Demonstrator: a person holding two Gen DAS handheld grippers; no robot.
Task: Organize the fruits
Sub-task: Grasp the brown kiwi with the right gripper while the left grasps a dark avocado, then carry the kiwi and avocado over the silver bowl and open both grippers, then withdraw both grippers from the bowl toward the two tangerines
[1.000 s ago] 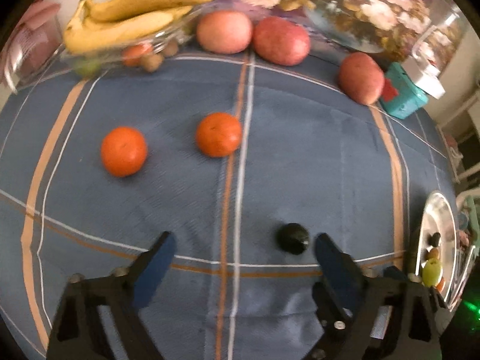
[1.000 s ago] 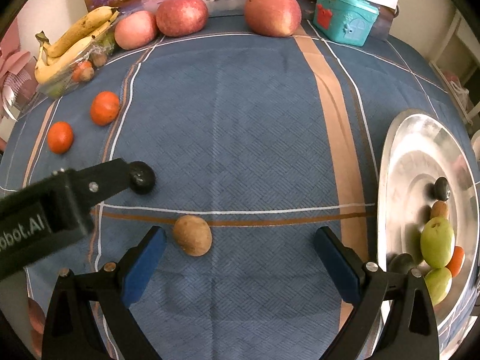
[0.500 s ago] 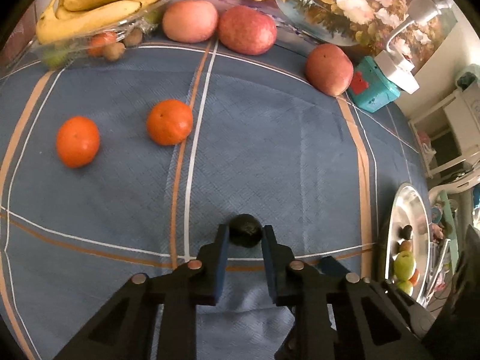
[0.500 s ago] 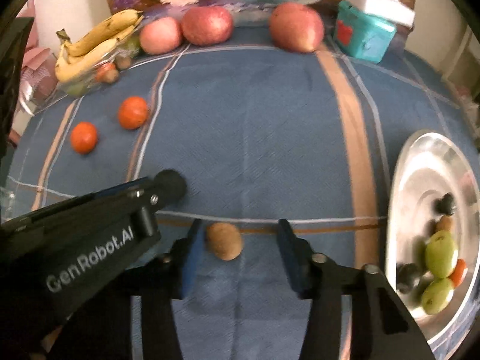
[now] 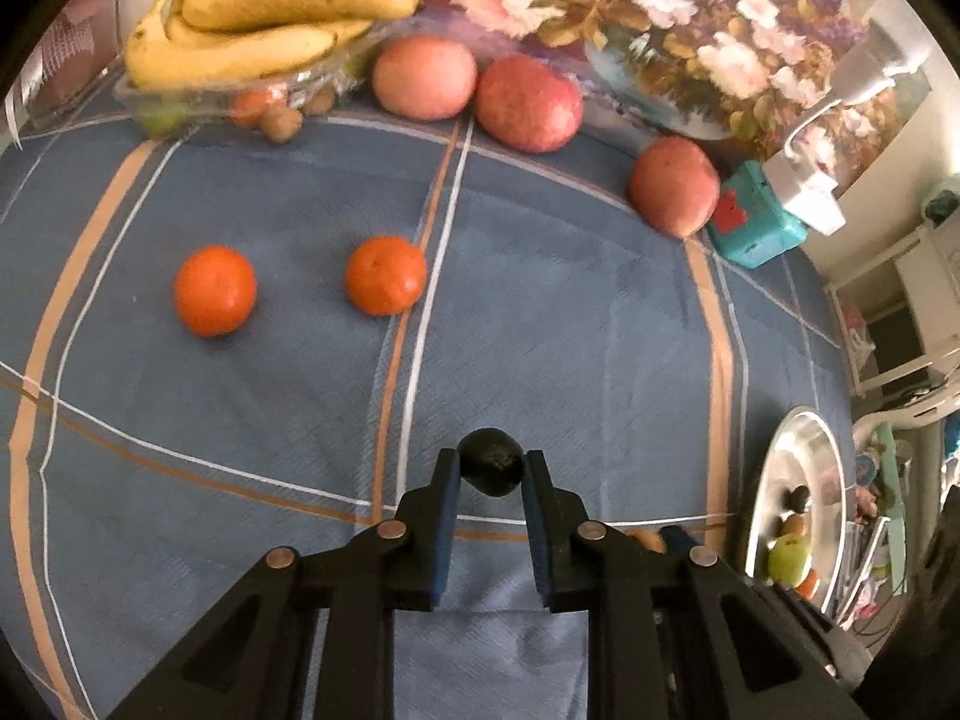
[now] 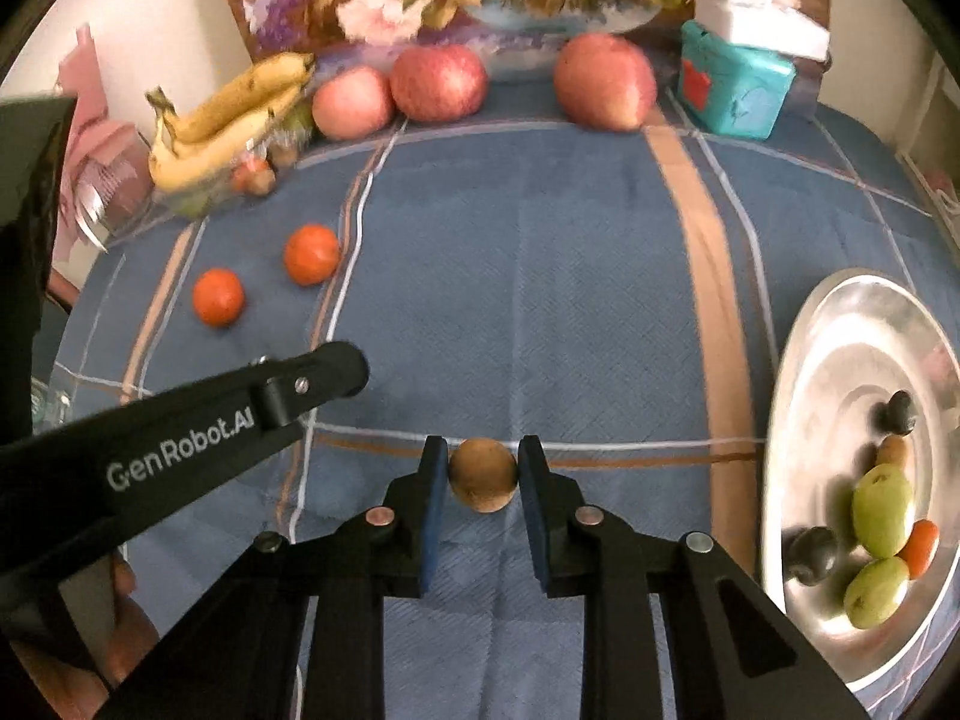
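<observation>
My left gripper [image 5: 492, 468] is shut on a small black fruit [image 5: 491, 461], held just above the blue cloth. My right gripper [image 6: 483, 468] is shut on a small brown fruit [image 6: 483, 476]. The left gripper also shows in the right wrist view [image 6: 336, 369], left of the brown fruit. A silver plate [image 6: 810, 372] at the right holds two green fruits [image 6: 882, 510], dark fruits and a small red one. Two oranges [image 5: 214, 290] [image 5: 385, 275] lie on the cloth at the left.
Three red apples [image 5: 528, 103] line the far edge. Bananas [image 5: 258, 39] lie on a clear tray with small fruits at the far left. A teal box [image 5: 753, 222] and a white charger stand at the far right, before a floral picture.
Both grippers went from wide open to shut: the left closed on the black fruit, the right on the brown fruit. Both have since lifted a little off the cloth.
</observation>
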